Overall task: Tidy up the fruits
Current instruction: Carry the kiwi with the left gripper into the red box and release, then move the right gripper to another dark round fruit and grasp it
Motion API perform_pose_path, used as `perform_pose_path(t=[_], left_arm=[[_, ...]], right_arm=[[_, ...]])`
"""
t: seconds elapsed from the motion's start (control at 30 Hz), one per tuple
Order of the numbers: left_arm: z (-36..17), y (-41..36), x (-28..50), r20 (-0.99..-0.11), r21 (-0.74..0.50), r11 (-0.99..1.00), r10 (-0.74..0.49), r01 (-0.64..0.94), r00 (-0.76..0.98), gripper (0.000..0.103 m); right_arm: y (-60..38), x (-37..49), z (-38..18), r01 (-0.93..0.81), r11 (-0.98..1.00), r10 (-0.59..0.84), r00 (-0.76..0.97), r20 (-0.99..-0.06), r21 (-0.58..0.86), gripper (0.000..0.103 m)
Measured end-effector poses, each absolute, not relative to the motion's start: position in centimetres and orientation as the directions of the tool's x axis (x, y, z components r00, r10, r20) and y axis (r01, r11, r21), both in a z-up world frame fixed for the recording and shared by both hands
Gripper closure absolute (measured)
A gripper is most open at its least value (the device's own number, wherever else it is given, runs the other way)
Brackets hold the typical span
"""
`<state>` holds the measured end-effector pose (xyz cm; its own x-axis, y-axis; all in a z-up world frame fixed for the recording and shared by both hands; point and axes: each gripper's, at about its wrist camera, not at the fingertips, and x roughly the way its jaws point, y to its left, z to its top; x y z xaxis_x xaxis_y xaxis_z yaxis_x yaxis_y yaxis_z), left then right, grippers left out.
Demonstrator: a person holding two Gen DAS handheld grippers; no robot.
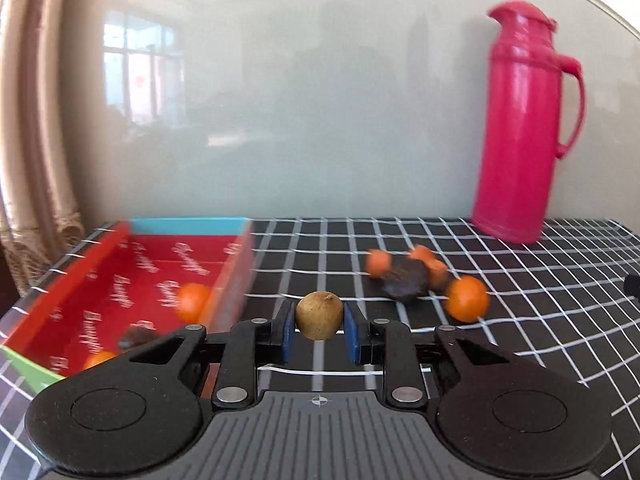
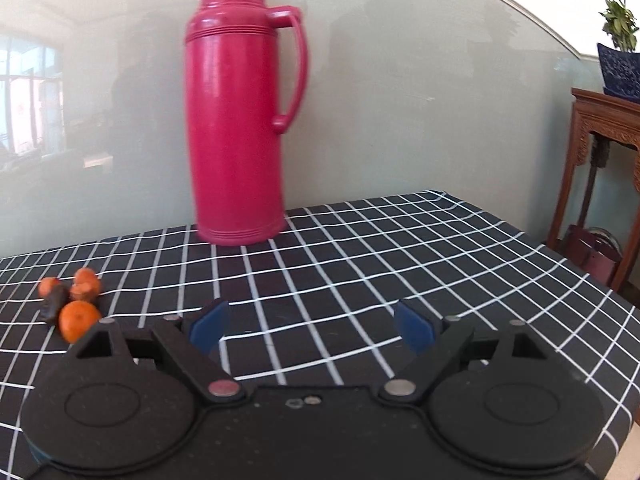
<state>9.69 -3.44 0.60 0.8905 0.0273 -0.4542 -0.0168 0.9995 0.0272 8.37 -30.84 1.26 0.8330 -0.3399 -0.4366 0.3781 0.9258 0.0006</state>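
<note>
- Left wrist view: left gripper [image 1: 319,330] pinches a small round tan-brown fruit [image 1: 319,315] by its sides, beside the red cardboard box [image 1: 120,280]; a slipping grip drops it onto the checked tablecloth [image 1: 520,340].
- Right gripper [image 2: 311,330] stands wide open, empty; swinging carelessly, it could scatter the loose orange fruits [image 2: 76,304].

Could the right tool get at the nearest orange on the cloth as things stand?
Probably yes: the right tool is open and empty, and the orange lies uncovered on the cloth just to its left, with nothing between them.

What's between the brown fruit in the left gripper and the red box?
Nothing visible. The left gripper holds the brown fruit above the checked cloth, and the red box sits open-topped just to its left, only its near wall to clear.
</note>
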Motion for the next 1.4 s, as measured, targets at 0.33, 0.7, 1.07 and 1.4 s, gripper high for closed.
perform_pose_path(t=[0.33,0.7,1.07,1.4], left_arm=[[1.2,3.4,8.7,-0.44,0.027,0.99,0.138,-0.14,0.887,0.077],[0.0,11.7,8.9,-0.456,-0.006,0.942,0.296,-0.335,0.839,0.077],[0.6,9.8,7.4,-0.329,0.049,0.934,0.348,-0.353,0.878,0.0],[0.8,6.4,7.0,-0.281,0.146,0.938,0.344,-0.315,0.896,0.0]], right_arm=[[-27.4,9.4,1.3,0.335,0.942,-0.307,0.847,-0.433,-0.012,0.014],[-24.5,9.9,1.0,0.289,0.957,-0.276,0.861,-0.428,-0.036,0.014],[-24.7,9.9,1.0,0.295,0.955,-0.285,0.858,-0.428,-0.044,0.014],[-25.0,9.7,1.1,0.294,0.955,-0.287,0.865,-0.412,-0.048,0.012]])
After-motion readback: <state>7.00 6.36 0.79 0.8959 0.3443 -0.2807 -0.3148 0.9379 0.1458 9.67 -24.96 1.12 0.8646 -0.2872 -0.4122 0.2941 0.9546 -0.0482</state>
